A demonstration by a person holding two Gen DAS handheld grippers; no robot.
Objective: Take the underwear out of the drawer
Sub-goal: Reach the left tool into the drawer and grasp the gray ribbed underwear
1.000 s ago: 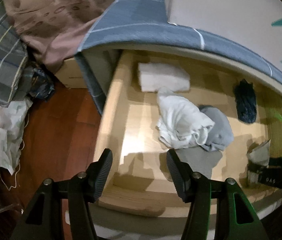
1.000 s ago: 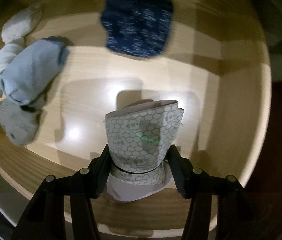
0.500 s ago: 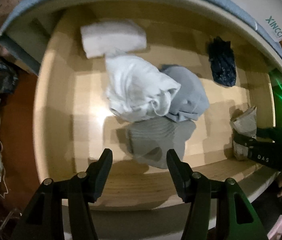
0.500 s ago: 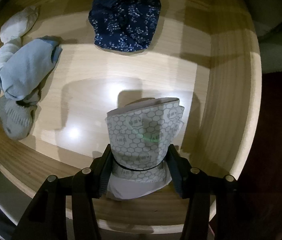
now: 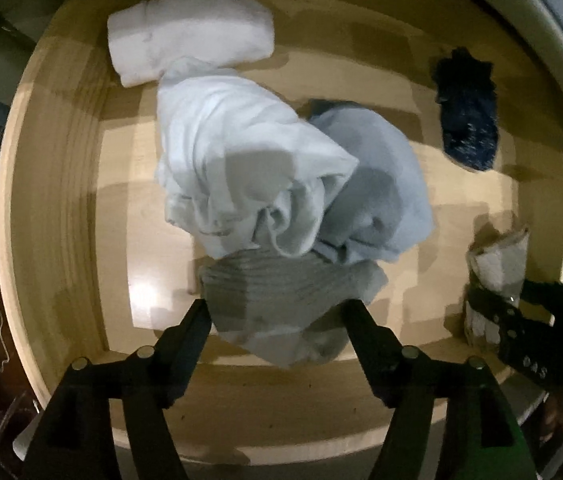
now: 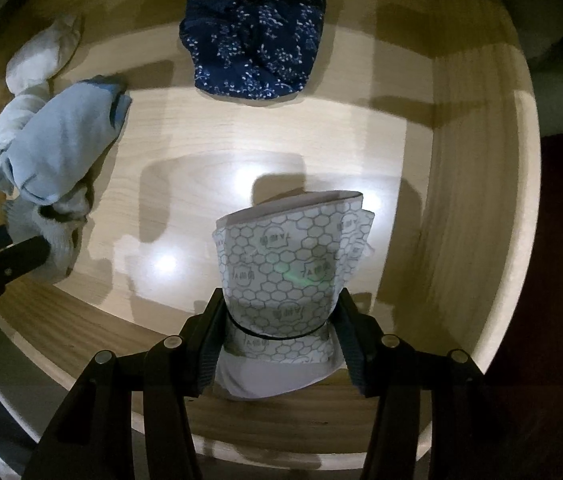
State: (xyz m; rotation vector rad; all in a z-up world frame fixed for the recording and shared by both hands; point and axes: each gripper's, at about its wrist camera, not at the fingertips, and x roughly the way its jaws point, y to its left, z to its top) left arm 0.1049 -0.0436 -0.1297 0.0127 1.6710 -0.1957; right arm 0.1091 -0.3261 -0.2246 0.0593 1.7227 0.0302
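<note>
While gripped, honeycomb-print underwear (image 6: 281,276) shows unreadable logos

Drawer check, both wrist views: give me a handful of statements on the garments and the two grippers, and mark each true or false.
1. The right gripper is clamped on a folded honeycomb-print garment. True.
2. The left gripper is shut on the white folded piece. False: its jaws are opening and straddle the grey ribbed garment; the white folded piece lies untouched at the back of the drawer.
3. A dark blue speckled garment lies on the drawer floor, apart from the other clothes. True.
4. The drawer is empty apart from the held garment. False: a white crumpled garment and a pale blue garment lie piled in the middle.
</note>
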